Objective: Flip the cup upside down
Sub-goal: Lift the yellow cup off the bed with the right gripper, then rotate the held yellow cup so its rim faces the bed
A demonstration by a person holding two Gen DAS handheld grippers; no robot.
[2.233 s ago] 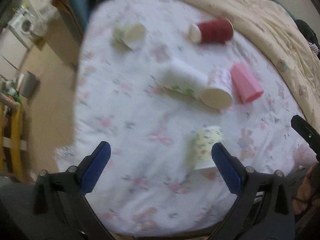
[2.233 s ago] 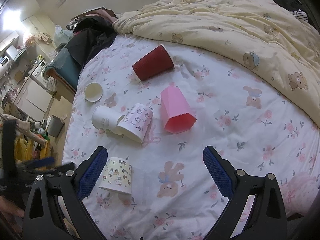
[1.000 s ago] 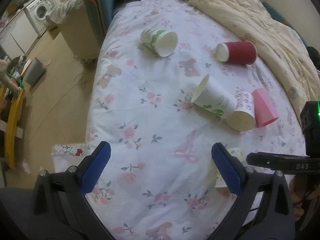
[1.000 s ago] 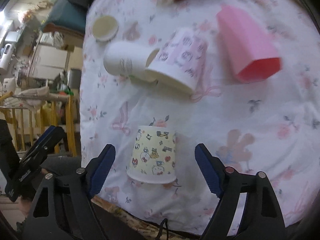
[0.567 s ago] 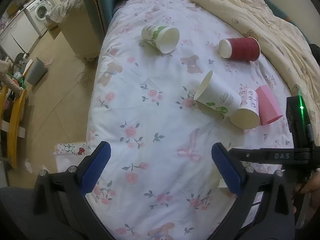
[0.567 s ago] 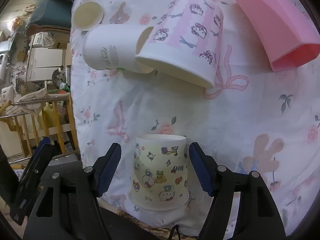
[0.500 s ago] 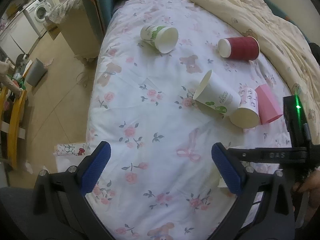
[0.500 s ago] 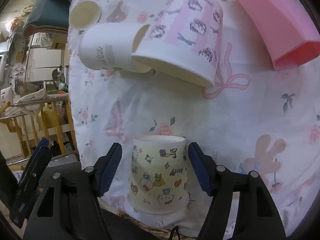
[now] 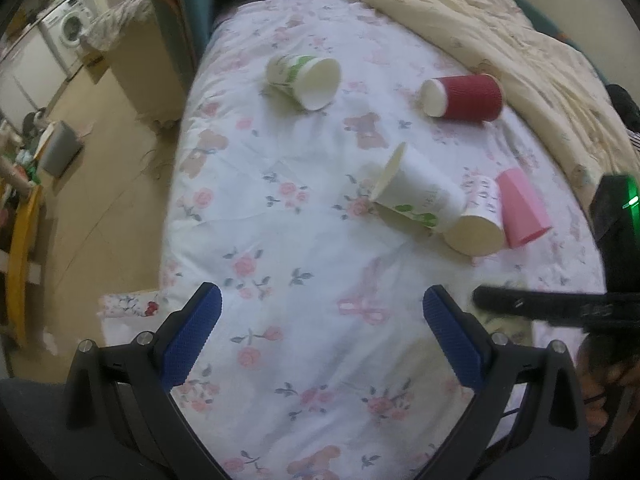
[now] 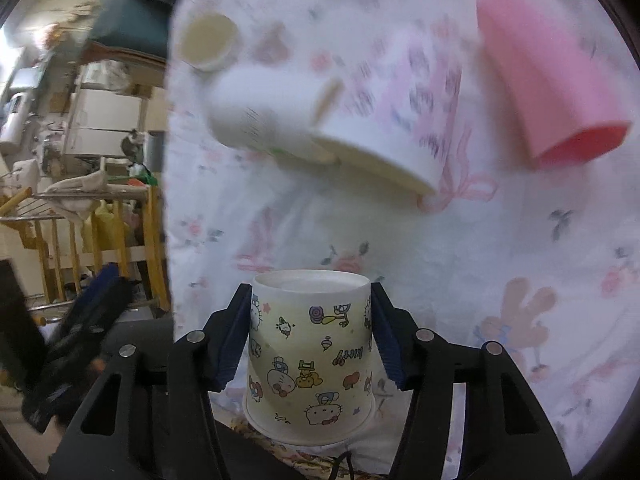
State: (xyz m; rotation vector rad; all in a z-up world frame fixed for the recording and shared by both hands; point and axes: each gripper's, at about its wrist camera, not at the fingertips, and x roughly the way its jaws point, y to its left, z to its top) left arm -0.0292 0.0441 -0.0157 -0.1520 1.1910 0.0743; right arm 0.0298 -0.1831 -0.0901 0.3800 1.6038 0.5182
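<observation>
A cream cartoon-print paper cup [image 10: 310, 356] stands base up on the floral bed sheet [image 10: 520, 240] near its front edge. My right gripper [image 10: 311, 312] is shut on it, one blue pad on each side near the base. In the left wrist view only a sliver of this cup [image 9: 500, 326] shows behind the right gripper's black body [image 9: 560, 306]. My left gripper [image 9: 320, 316] is open and empty, above the sheet [image 9: 280, 220] to the left of the cup.
Other cups lie on their sides: a white-green one [image 9: 304, 76], a red one [image 9: 464, 94], a white leaf-print one [image 9: 416, 196], a pink-print one [image 9: 478, 220] and a pink one [image 9: 522, 208]. A cream duvet [image 9: 500, 40] covers the far right. The bed's left edge drops to the floor [image 9: 100, 160].
My right gripper has moved down onto the cartoon cup and closed on it. The left gripper has stayed open and shifted a little.
</observation>
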